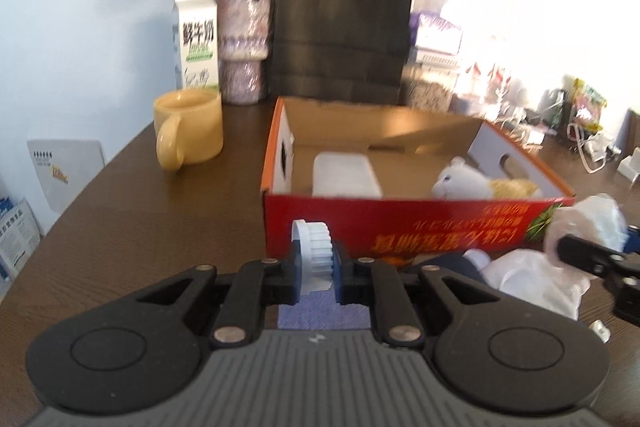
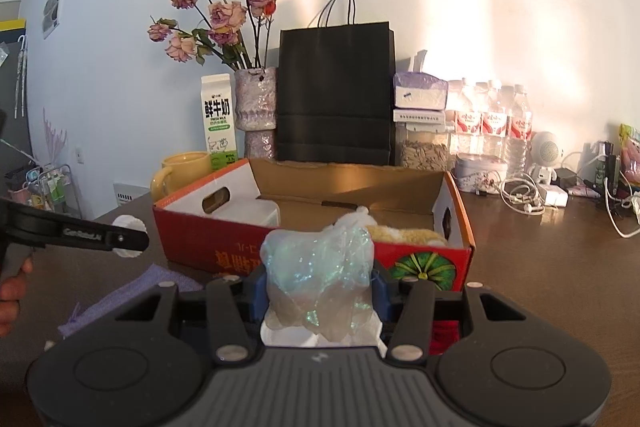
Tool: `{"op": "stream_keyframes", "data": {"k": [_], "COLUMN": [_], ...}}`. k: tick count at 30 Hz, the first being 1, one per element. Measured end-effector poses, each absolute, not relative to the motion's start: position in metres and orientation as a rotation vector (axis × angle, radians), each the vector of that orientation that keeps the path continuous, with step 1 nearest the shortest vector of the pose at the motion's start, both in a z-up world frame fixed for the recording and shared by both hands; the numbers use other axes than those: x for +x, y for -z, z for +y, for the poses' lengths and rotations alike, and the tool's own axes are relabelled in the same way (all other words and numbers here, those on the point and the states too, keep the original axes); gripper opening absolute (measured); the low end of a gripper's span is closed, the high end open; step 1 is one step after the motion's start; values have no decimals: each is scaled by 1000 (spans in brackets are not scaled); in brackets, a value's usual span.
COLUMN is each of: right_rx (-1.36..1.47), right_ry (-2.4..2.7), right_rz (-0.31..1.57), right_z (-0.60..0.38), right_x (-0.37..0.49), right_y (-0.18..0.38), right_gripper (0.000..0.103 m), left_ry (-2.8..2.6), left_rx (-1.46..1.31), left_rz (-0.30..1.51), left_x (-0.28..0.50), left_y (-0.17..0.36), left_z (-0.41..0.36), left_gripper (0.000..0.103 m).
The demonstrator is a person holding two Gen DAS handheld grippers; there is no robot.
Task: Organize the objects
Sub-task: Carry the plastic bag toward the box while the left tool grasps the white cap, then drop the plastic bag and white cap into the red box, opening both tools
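My left gripper (image 1: pixel 316 273) is shut on a small white ribbed cap-like piece (image 1: pixel 317 247), held just in front of the red cardboard box (image 1: pixel 400 223). The same piece (image 2: pixel 129 223) shows at that gripper's tip in the right wrist view. My right gripper (image 2: pixel 320 291) is shut on a crumpled clear plastic bag (image 2: pixel 320 267), held above the table before the box's near wall (image 2: pixel 224 251). Inside the box lie a white packet (image 1: pixel 346 173) and a white and tan plush toy (image 1: pixel 480 183). A purple cloth (image 1: pixel 320 315) lies under my left gripper.
A yellow mug (image 1: pixel 192 131), a milk carton (image 1: pixel 198 39), a vase of dried roses (image 1: pixel 244 47) and a black paper bag (image 1: pixel 340 27) stand behind the box. Water bottles (image 2: pixel 492 119), jars and tangled cables (image 2: pixel 524 199) crowd the back right. A hand (image 2: pixel 12 291) shows at the left.
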State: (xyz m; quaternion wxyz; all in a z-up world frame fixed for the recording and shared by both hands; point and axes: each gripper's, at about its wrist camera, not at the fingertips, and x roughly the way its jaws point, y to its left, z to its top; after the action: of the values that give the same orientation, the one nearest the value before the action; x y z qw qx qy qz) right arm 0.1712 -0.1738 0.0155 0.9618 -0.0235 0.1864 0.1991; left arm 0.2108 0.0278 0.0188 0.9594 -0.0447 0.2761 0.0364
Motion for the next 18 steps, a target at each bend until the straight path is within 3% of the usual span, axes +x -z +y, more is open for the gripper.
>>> {"op": "stream_keyframes", "data": {"k": [18], "right_rx": [-70], "right_ry": [-424], "right_rz": [332], "right_z": [-135], "right_x": [229], "right_y": [-42], "right_gripper": [48], "left_ry": [5], "left_rx": [-114], "left_rz": [428], "left_x": [250], "left_y": [-57], "left_z": [2], "left_gripper": [15]}}
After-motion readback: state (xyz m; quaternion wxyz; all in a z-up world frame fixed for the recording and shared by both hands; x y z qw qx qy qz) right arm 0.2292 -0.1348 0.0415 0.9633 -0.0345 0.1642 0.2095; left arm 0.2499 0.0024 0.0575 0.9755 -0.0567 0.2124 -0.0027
